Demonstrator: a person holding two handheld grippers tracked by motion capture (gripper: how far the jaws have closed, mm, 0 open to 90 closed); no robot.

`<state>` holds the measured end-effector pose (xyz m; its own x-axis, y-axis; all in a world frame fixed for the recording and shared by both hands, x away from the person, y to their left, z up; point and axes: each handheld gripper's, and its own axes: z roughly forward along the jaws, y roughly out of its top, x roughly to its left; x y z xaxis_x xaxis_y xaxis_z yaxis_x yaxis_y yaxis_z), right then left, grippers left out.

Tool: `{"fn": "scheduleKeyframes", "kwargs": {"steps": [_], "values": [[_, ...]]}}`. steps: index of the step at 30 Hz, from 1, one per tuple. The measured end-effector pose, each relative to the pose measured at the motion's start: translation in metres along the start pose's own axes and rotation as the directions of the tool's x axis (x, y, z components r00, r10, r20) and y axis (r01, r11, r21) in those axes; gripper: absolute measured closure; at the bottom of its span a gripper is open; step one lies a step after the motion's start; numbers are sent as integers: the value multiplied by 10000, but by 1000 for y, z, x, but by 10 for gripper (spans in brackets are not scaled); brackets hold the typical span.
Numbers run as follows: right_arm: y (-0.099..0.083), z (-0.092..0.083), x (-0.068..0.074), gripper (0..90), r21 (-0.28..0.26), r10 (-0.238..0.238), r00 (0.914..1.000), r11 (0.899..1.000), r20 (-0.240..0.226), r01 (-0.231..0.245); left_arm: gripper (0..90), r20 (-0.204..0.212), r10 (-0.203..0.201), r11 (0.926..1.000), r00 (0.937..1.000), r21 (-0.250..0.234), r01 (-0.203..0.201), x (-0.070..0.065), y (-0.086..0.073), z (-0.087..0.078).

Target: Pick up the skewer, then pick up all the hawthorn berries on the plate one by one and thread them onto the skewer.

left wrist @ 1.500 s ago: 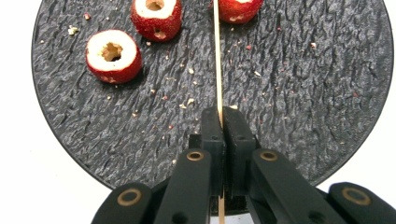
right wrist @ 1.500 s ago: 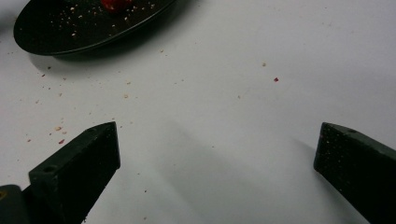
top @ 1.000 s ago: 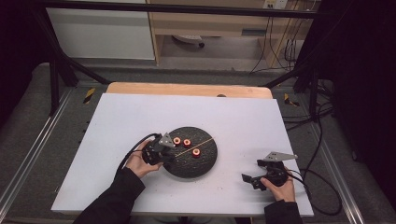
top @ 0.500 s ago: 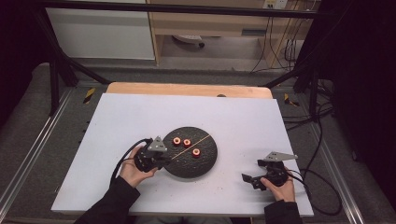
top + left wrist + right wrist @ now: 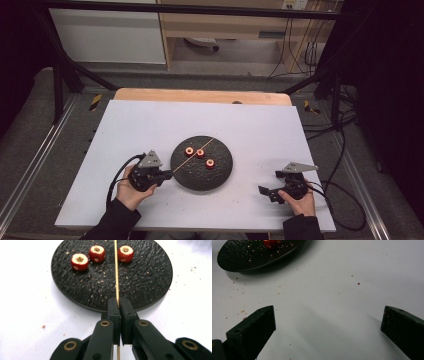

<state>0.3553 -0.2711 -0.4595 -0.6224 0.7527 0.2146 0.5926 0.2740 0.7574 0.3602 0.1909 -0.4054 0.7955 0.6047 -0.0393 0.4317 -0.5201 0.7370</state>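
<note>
A round black plate [image 5: 222,172] [image 5: 147,282] lies mid-table with three red cored fruit pieces [image 5: 200,153] [image 5: 97,253] on it. My left gripper [image 5: 167,175] [image 5: 119,305] sits at the plate's left rim, shut on a thin wooden skewer [image 5: 195,154] [image 5: 116,270] that reaches across the plate past the pieces. None of the pieces is on the skewer. My right gripper [image 5: 265,191] [image 5: 328,322] rests open on the white table to the right of the plate [image 5: 249,255], nothing between its jaws. One red piece [image 5: 272,243] shows at that view's top edge.
The white tabletop [image 5: 125,130] carries scattered crumbs near the plate. A wooden strip [image 5: 200,96] borders the far edge. Cables trail from both grippers, and metal frame rails run along both sides of the table.
My left gripper has drawn back left from over the plate to its left rim, pulling the skewer with it. The right gripper has stayed put.
</note>
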Motion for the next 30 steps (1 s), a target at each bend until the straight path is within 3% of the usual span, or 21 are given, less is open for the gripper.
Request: {"fn": "scheduleKeyframes", "kwargs": {"steps": [11, 16, 22, 30], "values": [[10, 4, 10, 4, 133, -83, 9999, 9999, 132, 81, 881, -241, -701, 9948, 9973, -761, 681, 4, -31, -17], [20, 10, 19, 4, 459, -99, 9994, 9989, 321, 84, 881, -275, -1017, 9902, 9944, -993, 986, 10, -40, -22], [32, 18, 31, 4, 725, -374, 9985, 9968, 397, 345, 880, -263, -1104, 9872, 9935, -1183, 1066, 11, -48, -26], [55, 29, 47, 5, 654, -434, 9988, 9970, 245, 417, 880, -259, -1154, 9848, 9930, -1339, 1110, 13, -56, -29]]}}
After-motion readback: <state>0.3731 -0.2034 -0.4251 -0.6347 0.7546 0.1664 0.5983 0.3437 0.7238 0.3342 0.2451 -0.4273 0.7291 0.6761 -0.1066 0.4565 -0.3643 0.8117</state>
